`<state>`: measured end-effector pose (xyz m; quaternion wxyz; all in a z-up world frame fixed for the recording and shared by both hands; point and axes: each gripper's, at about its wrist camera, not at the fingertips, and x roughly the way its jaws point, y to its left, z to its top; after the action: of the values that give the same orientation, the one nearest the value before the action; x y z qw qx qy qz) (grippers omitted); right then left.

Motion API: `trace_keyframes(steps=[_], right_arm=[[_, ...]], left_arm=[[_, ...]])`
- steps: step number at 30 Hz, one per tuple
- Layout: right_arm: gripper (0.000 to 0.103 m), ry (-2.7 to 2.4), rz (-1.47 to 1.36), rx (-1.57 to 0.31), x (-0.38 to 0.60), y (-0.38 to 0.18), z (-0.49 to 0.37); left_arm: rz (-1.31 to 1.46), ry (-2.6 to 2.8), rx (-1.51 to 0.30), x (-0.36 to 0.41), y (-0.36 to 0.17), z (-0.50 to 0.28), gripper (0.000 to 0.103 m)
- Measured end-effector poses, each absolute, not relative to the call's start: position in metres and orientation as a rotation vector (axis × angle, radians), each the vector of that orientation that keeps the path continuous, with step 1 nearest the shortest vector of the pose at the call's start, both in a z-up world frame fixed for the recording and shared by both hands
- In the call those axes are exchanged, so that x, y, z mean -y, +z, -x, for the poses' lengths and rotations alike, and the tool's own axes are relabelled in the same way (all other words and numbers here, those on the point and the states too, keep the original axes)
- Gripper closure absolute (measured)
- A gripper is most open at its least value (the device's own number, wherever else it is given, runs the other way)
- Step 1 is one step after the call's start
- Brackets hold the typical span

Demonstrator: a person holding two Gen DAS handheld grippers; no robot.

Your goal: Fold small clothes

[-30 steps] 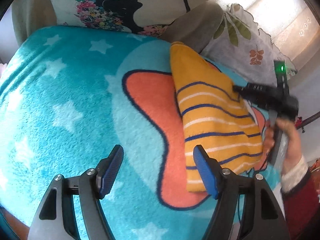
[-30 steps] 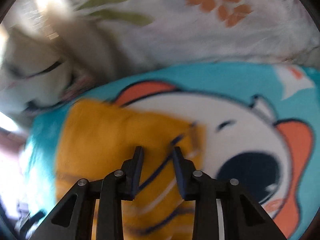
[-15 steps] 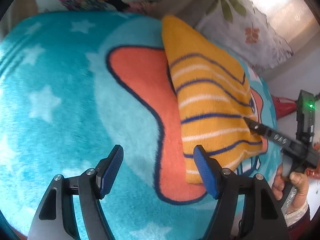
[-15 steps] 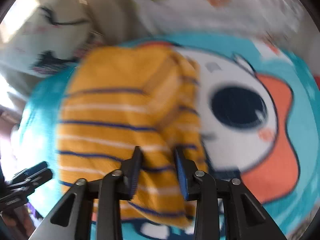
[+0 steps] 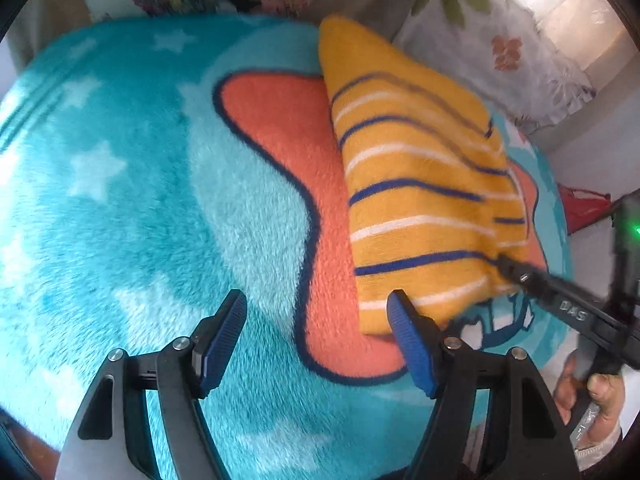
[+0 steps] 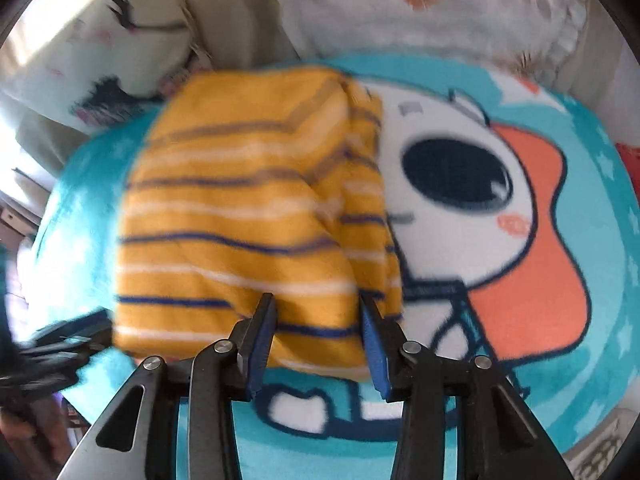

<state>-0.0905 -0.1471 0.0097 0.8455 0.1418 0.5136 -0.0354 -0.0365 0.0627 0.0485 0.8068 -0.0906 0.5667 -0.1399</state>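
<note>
Lying folded just ahead of the right gripper [image 6: 318,322] – striped yellow garment [image 6: 240,220] on the blanket [image 5: 140,200], jaws opening, nothing pinched; left gripper [image 5: 316,320] agape, empty – perhaps one fold left.

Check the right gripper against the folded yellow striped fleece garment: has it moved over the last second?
Yes. In the left wrist view the right gripper has travelled from the folded yellow striped fleece garment's far end to its near corner. Its jaws are opening.
</note>
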Motion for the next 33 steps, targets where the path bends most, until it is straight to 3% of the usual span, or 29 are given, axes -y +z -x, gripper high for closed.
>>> trace_keyframes(steps=[11,18,26,30,33], right_arm=[[0.051,0.010,-0.274,-1.016,0.179,0.023,0.147],[0.049,0.030,-0.178,-0.972,0.179,0.027,0.174],[0.044,0.052,-0.176,-0.958,0.184,0.022,0.189],[0.044,0.070,-0.181,-0.958,0.184,0.021,0.191],[0.044,0.078,-0.181,-0.947,0.183,0.023,0.191]], left_arm=[[0.120,-0.161,-0.948,-0.021,0.111,0.113,0.027],[0.120,-0.102,-0.814,0.009,0.138,0.138,0.015],[0.052,0.052,-0.676,0.019,0.166,0.162,0.014],[0.008,0.132,-0.568,0.022,0.182,0.179,0.000],[-0.011,0.189,-0.437,0.027,0.198,0.195,0.000]])
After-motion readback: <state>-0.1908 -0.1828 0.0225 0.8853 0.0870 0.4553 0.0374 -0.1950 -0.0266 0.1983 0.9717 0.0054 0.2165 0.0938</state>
